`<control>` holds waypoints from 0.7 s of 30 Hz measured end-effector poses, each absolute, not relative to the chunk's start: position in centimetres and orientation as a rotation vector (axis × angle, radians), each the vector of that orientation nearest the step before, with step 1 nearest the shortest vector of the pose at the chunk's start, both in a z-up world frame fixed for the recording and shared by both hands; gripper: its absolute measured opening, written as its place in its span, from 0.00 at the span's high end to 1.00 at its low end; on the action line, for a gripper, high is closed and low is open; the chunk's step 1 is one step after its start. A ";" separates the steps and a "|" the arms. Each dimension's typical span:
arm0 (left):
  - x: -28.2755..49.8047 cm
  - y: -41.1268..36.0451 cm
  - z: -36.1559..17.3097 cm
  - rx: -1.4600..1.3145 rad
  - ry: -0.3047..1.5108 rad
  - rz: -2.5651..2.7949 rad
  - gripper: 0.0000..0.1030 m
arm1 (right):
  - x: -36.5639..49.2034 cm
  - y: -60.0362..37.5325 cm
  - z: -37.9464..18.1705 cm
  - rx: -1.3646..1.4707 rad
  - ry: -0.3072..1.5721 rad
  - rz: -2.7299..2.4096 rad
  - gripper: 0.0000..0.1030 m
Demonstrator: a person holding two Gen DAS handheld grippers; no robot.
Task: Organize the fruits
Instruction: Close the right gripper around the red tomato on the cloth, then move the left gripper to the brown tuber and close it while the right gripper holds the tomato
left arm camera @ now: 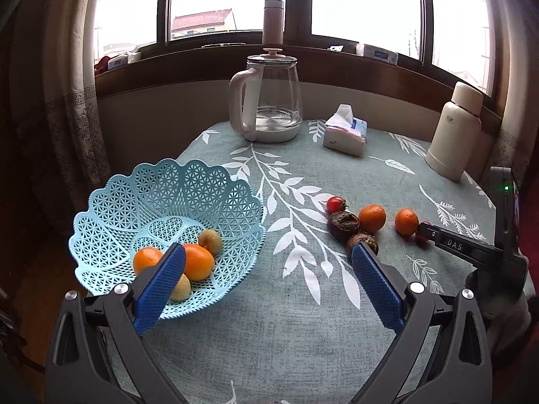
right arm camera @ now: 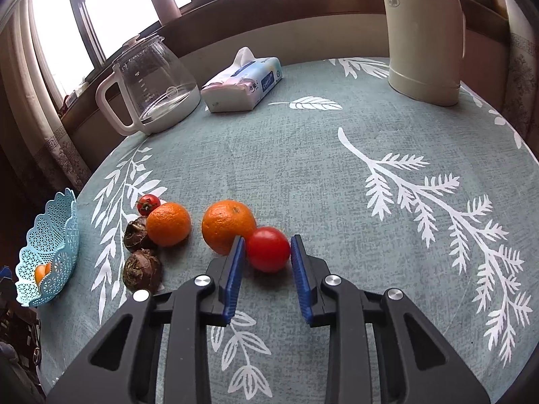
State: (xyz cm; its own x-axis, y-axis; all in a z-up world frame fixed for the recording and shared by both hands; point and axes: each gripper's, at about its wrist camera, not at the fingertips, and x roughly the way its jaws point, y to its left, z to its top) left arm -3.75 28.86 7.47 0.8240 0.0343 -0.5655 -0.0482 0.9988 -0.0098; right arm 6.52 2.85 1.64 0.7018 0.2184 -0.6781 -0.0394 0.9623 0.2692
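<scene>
A light blue lattice basket point(left arm camera: 111, 202) sits at the table's left and holds two oranges point(left arm camera: 198, 261), a kiwi point(left arm camera: 210, 241) and a pale yellow fruit. My left gripper point(left arm camera: 267, 249) hangs open just right of the basket, with nothing between its fingers. On the cloth lie two oranges point(right arm camera: 168, 224), a small tomato point(right arm camera: 148, 203) and two dark brown fruits point(right arm camera: 136, 235). My right gripper point(right arm camera: 267, 239) is shut on a larger red tomato point(right arm camera: 267, 249), which rests on the table against one orange point(right arm camera: 229, 225).
At the back stand a glass kettle point(left arm camera: 269, 101), a tissue pack point(left arm camera: 345, 133) and a cream flask point(left arm camera: 454, 131). The round table's leaf-print cloth point(right arm camera: 303, 168) drops off at the edges. Curtains hang on both sides.
</scene>
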 end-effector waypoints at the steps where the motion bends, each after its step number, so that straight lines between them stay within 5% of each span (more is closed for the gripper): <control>1: -3.5 28.5 7.3 -0.022 0.606 0.038 0.03 | 6.5 2.8 1.6 0.249 0.782 0.147 0.73; 21: 1.8 22.4 3.2 0.031 0.731 -0.094 0.08 | 5.8 2.0 1.8 0.289 0.756 0.157 0.72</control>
State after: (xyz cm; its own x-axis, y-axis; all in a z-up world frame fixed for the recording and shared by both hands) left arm 1.82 22.39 3.23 0.7403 -0.0744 -0.6682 0.0962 0.9953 -0.0043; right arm 5.81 1.96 1.84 0.7181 0.2431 -0.6520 -0.0366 0.9489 0.3135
